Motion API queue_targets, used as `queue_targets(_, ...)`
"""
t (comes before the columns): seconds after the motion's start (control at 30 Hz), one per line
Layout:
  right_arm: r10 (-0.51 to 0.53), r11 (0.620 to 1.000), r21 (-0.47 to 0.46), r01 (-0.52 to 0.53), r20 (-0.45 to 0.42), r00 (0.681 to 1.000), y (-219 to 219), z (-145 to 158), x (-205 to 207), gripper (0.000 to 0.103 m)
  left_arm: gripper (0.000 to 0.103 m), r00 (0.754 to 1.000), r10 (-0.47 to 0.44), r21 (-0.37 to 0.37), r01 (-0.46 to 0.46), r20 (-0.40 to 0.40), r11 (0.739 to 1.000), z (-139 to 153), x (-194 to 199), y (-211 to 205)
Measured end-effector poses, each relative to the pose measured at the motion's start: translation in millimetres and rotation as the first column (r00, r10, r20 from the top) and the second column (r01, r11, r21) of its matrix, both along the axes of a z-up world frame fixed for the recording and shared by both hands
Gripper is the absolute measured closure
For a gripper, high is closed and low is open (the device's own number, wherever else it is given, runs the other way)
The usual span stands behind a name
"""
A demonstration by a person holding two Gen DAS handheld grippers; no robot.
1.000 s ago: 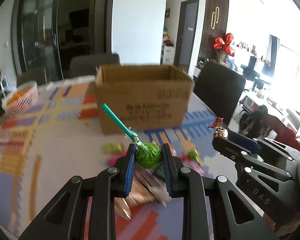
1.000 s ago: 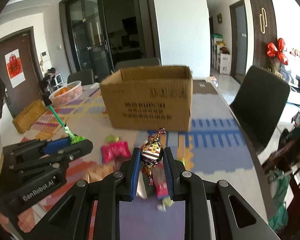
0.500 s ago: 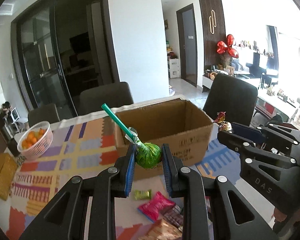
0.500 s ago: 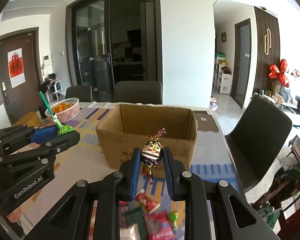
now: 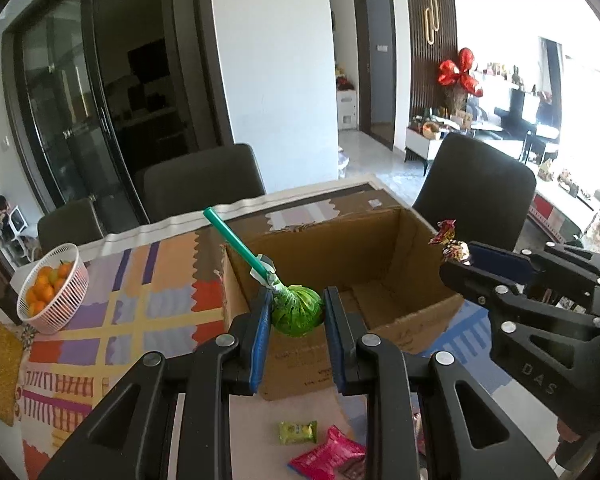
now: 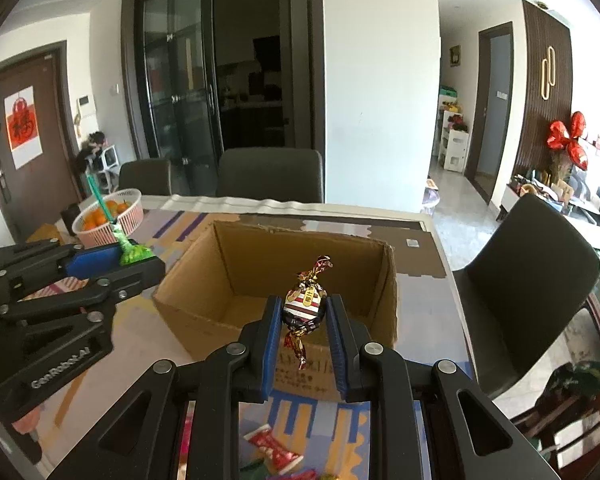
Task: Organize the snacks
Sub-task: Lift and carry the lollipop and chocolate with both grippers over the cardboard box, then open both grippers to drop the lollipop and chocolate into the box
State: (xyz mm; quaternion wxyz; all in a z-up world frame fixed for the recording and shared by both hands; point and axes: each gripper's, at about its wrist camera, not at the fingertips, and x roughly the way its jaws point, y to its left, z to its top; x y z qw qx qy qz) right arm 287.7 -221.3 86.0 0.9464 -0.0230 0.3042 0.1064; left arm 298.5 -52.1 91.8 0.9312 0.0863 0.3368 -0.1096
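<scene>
Left gripper (image 6: 112, 258) marked "GenRobot.AI"; right gripper (image 5: 458, 254) marked "DAS".

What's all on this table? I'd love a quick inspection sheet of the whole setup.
Surface: table under a colourful patterned cloth.
Job's things: open cardboard box; green lollipop; striped candy; loose snack packets in front of the box.
Clutter: basket of oranges.
Grippers: left gripper shut on the lollipop; right gripper shut on the candy.
Cables: nothing seen.
Surroundings: dark chairs, glass doors, red bow.
</scene>
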Motion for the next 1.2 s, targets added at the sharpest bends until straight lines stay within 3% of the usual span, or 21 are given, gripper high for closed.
queue_targets(0.3, -0.018, 1.000, 0.004, 0.018, -0.074, 0.997, -2, -12, 33, 0.079, 0.076, 0.996, 0.032, -0.014, -0.033, -0.087, 0.999, -16, 42, -6)
queue_targets(0.43, -0.039, 0.999, 0.002, 0.040, -0.088, 0.995, -4, -17, 42, 0.077, 0.060, 0.994, 0.060, -0.028, -0.063, -0.090, 0.998, -18, 43, -3)
queue_targets(0.47, -0.047, 0.999, 0.001, 0.047, -0.093, 0.995, -5, -18, 42, 0.069, 0.056, 0.995, 0.062, -0.021, -0.064, -0.081, 0.998, -18, 41, -2)
queue_targets(0.5, -0.051, 0.999, -0.001, 0.051, -0.093, 0.994, -6, -17, 41, 0.063, 0.054, 0.996, 0.062, -0.009, -0.063, -0.067, 0.998, -18, 36, -2)
queue_targets(0.67, -0.047, 0.999, -0.027, 0.046, -0.070, 0.996, -7, -16, 25, 0.060, 0.046, 0.997, 0.069, 0.028, -0.068, -0.033, 0.997, -13, 16, 0)
queue_targets(0.77, -0.030, 0.999, -0.029, 0.029, -0.062, 0.998, -6, -15, 8, 0.053, 0.043, 0.998, 0.061, 0.043, -0.060, -0.008, 0.997, -9, -2, 1)
queue_targets(1.2, -0.008, 1.000, -0.024, 0.008, 0.005, 1.000, -4, -11, -70, 0.044, 0.036, 0.999, -0.006, 0.058, 0.004, 0.033, 0.998, -10, -86, 14)
